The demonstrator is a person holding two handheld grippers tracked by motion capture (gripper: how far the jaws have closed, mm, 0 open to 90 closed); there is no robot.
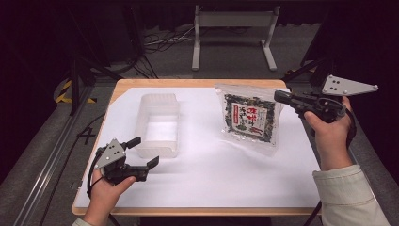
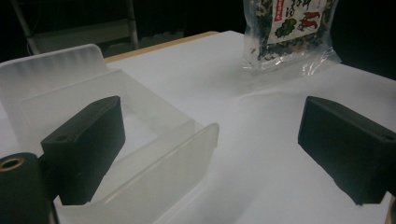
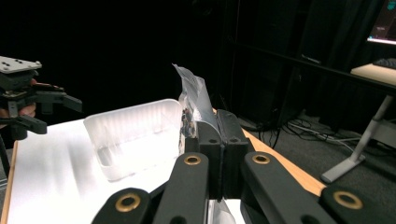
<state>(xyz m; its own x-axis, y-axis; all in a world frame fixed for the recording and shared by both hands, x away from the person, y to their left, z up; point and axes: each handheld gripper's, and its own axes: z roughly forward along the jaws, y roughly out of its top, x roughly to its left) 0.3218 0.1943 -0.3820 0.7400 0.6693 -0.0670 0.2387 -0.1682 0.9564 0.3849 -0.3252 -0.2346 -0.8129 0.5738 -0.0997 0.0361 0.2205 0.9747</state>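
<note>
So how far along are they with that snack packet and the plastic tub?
Early on. Done: the right gripper has pinched an edge of the clear crinkly packet of dark green snack and holds it hanging over the white-covered table. In hand: carrying it. The left gripper waits open beside the empty translucent rectangular plastic tub. Left: probably getting the packet into the tub.

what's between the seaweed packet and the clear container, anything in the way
Nothing visible. The packet, pinched at its edge by the right gripper, has bare white table cover between it and the container. The left gripper sits open at the container's near corner.
</note>
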